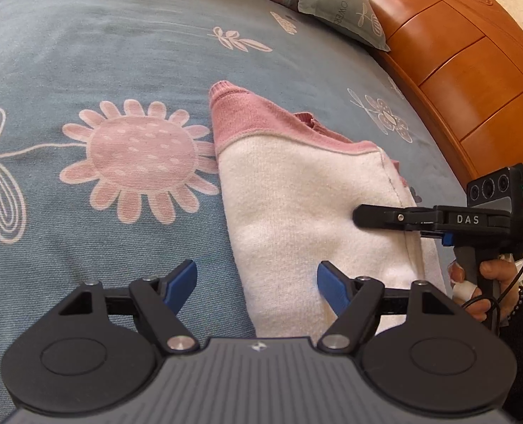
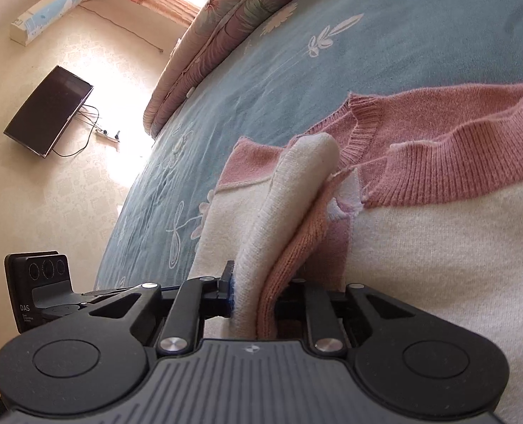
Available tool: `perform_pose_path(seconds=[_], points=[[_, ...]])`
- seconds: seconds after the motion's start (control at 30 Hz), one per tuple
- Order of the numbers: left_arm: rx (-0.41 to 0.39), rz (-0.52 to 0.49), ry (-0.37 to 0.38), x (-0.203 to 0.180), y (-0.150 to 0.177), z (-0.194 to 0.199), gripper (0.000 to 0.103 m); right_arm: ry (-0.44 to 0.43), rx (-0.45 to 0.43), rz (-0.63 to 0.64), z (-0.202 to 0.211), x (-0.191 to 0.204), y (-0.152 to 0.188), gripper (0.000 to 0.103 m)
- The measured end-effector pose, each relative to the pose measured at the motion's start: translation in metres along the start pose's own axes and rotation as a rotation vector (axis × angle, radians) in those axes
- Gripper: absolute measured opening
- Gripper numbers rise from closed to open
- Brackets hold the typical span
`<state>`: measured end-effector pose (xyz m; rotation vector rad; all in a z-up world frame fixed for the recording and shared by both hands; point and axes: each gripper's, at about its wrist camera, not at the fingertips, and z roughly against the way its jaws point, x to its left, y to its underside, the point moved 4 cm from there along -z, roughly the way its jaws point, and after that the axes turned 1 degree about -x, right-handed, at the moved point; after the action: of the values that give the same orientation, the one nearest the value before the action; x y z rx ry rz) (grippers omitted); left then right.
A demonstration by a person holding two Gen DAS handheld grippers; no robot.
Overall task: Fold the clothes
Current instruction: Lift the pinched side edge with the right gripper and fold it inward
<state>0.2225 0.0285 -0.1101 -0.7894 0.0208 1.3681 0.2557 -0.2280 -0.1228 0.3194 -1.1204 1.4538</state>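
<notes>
Left gripper [image 1: 257, 284] hovering, fingers apart, empty, over the sweater [image 1: 314, 212] lying on the bed [image 1: 84, 53]. Right gripper [image 2: 252, 300] clamped on a doubled knit edge. Probably soft, light, floppy; best pinched at hems.

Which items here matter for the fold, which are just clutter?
Job:
- pink-and-cream sweater, lying on the bed
- right gripper, shut on a raised fold of the sweater
- left gripper, open over the sweater's near edge

Lying about:
- bedspread
- pillow
- headboard
- TV
</notes>
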Motion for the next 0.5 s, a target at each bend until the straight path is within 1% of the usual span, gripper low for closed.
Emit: perform_pose_path(seconds=[0.1, 0.23, 0.37, 0.5], points=[[-0.014, 0.003, -0.005, 0.000, 0.002, 0.009, 0.074, 0.026, 0.000, 0.064, 0.016, 0.014, -0.015, 0.022], [-0.027, 0.006, 0.000, -0.004, 0.003, 0.015, 0.074, 0.058, -0.016, 0.077, 0.042, 0.015, -0.034, 0.021], [-0.031, -0.002, 0.005, -0.011, 0.001, 0.016, 0.074, 0.103, -0.039, 0.055, 0.073, 0.000, -0.042, 0.021], [-0.030, -0.018, 0.017, -0.019, -0.001, 0.013, 0.074, 0.146, -0.068, 0.025, 0.095, -0.019, -0.041, 0.022]])
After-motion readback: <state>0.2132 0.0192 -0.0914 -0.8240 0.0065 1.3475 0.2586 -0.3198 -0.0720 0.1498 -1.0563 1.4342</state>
